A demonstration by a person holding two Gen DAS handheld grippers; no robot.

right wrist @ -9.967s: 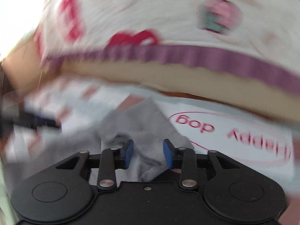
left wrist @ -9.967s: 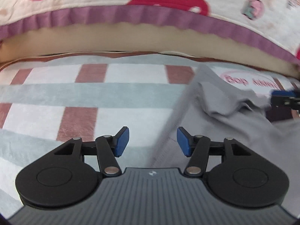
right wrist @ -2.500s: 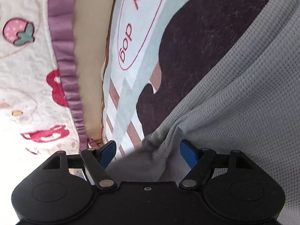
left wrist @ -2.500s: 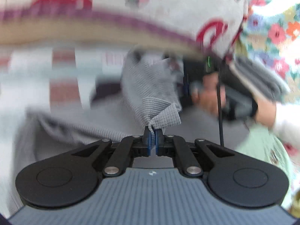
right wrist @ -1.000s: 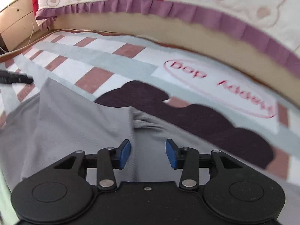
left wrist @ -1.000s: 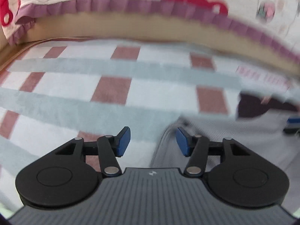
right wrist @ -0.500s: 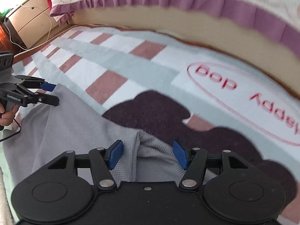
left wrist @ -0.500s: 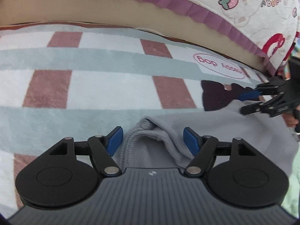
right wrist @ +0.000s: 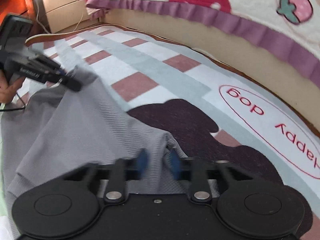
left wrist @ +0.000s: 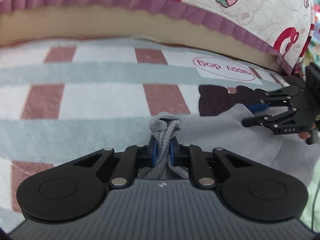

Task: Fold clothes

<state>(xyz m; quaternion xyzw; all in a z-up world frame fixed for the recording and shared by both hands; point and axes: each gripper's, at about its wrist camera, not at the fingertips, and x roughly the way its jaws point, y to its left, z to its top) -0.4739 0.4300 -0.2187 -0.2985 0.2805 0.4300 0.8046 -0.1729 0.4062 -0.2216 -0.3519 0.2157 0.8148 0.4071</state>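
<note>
**Both grippers closing on a grey knit garment**

Left gripper (left wrist: 162,152) had its blue pads pressed against a bunched, rope-like twist of the grey garment (left wrist: 216,138), jaws narrow and closing. Right gripper (right wrist: 158,165) was closing too, a raised fold of the same cloth between its blurred blue pads — whether they already pressed on it could not be told.

That garment, a waffle-textured grey knit, lay spread on the checked blanket (right wrist: 152,68), rumpled into soft ridges and drawn up at the two held points. It partly covered a dark brown bear-shaped patch (right wrist: 190,120) printed on the blanket.

Plush and fuzzy, the blanket showed white, pale grey-green and dusty red squares, with a red oval label (right wrist: 270,130) reading "Happy dog" beyond the patch. Behind it ran a tan mattress edge (left wrist: 100,24) under a quilted white bedspread (left wrist: 260,6) — strawberries printed on it, with a pleated purple frill. A pale wooden drawer unit (right wrist: 62,4) stood at the far corner.
</note>
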